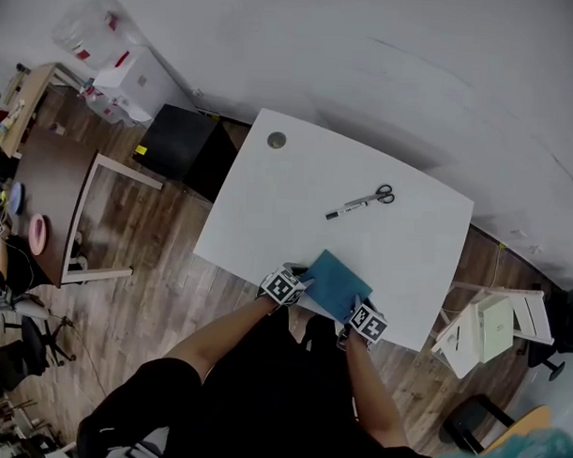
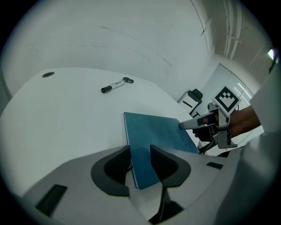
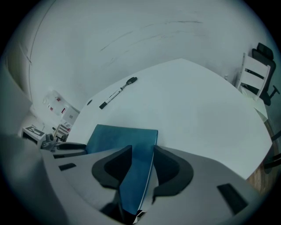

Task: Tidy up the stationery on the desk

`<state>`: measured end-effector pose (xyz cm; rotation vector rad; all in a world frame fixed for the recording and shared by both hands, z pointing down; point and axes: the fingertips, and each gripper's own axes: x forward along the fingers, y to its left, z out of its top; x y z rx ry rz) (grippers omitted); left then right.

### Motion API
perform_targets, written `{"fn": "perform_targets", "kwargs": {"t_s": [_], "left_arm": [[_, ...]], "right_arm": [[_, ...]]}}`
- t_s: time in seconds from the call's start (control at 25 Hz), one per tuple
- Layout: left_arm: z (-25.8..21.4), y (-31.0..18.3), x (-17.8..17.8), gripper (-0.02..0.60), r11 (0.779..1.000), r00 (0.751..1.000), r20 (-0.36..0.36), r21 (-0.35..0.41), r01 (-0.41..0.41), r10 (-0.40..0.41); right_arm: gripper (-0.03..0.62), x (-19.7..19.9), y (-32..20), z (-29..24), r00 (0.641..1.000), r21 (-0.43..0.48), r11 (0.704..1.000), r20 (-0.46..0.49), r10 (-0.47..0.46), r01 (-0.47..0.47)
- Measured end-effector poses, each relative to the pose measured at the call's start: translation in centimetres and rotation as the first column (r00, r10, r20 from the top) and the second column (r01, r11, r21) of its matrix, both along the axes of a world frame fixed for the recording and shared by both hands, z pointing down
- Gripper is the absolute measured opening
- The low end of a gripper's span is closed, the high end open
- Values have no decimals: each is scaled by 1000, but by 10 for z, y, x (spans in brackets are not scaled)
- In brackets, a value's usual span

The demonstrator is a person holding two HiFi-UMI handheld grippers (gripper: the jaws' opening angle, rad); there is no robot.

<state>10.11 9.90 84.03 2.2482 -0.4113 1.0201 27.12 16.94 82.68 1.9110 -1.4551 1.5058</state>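
Left gripper (image 2: 140, 154) and right gripper (image 3: 142, 154) are each clamped on opposite sides of the thin teal rectangular notebook (image 1: 336, 281), at the white desk's (image 1: 287, 205) near edge

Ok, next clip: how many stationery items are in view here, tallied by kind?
Blue notebook: 1
Marker pen: 1
Scissors: 1
Total: 3
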Motion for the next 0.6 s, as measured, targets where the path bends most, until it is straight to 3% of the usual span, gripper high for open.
{"fn": "perform_targets", "kwargs": {"t_s": [0.6], "left_arm": [[3, -28, -96, 144, 989, 989, 25, 5, 145, -145]], "right_arm": [[144, -89, -51, 3, 986, -24, 986, -23, -164, 163]]}}
